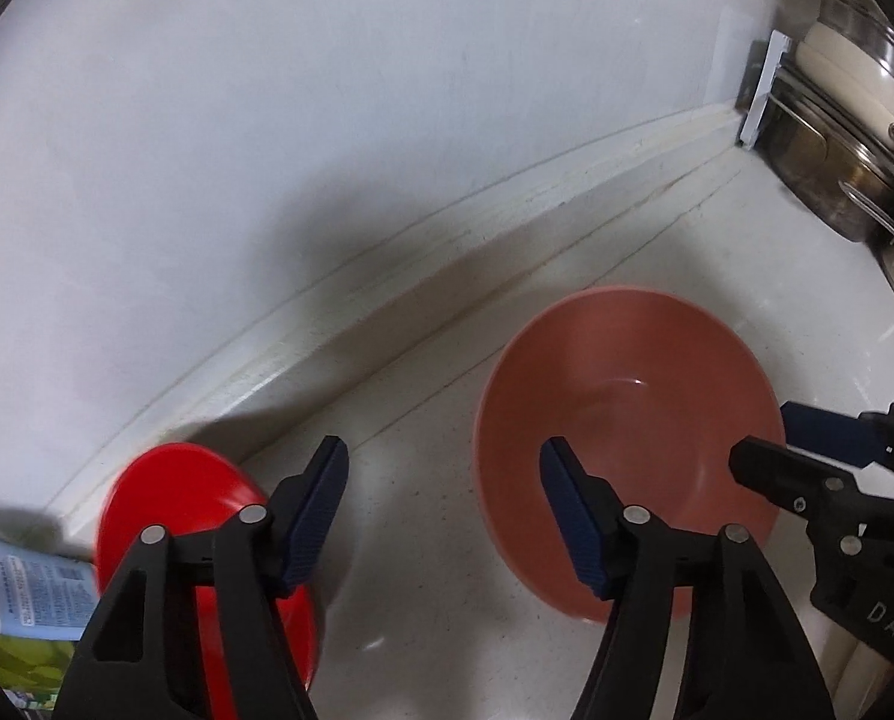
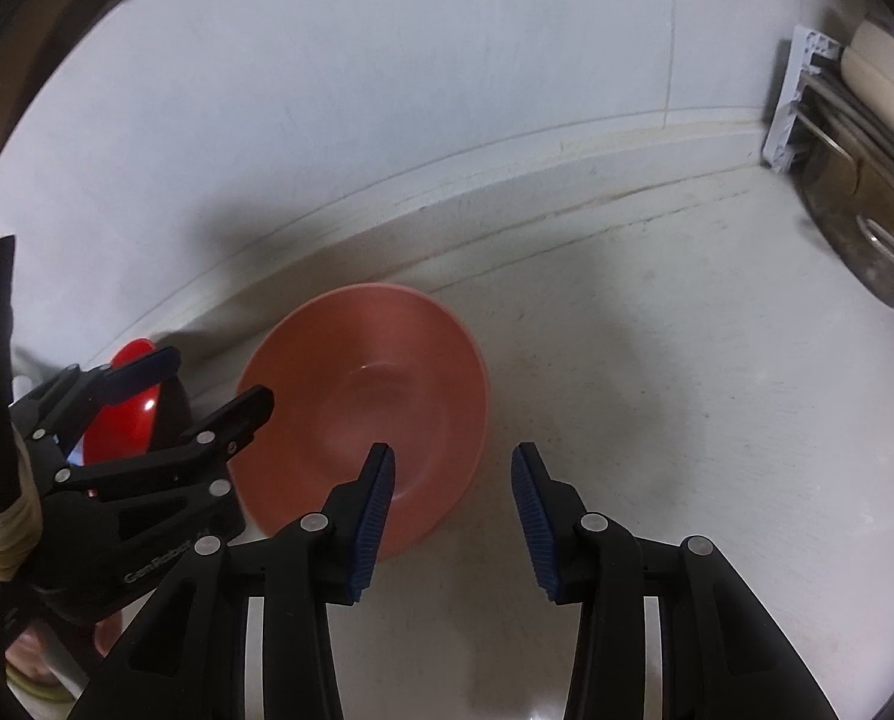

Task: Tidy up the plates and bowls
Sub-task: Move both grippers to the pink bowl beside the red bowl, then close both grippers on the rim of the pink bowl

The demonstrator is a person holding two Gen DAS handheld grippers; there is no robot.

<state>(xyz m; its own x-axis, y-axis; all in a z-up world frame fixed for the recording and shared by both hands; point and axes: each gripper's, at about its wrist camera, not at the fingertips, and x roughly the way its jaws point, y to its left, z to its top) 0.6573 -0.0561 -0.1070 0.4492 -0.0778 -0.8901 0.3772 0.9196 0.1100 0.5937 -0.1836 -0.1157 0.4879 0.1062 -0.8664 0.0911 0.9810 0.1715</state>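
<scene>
A salmon-pink bowl [image 1: 621,408] stands upright on the white counter; it also shows in the right wrist view [image 2: 363,414]. A bright red bowl [image 1: 171,504] lies to its left near the wall, also seen in the right wrist view [image 2: 126,414]. My left gripper [image 1: 444,480] is open and empty, over the counter between the two bowls, its right finger over the pink bowl's near-left rim. My right gripper [image 2: 453,480] is open and empty, its left finger over the pink bowl's near-right rim. Each gripper shows in the other's view: right [image 1: 795,438], left [image 2: 219,384].
A white wall and backsplash ledge [image 1: 507,192] run behind the bowls. Stacked steel pots with a cream dish [image 1: 849,138] stand at the far right beside a white bracket [image 1: 762,90]. A labelled tube [image 1: 21,588] lies at the far left.
</scene>
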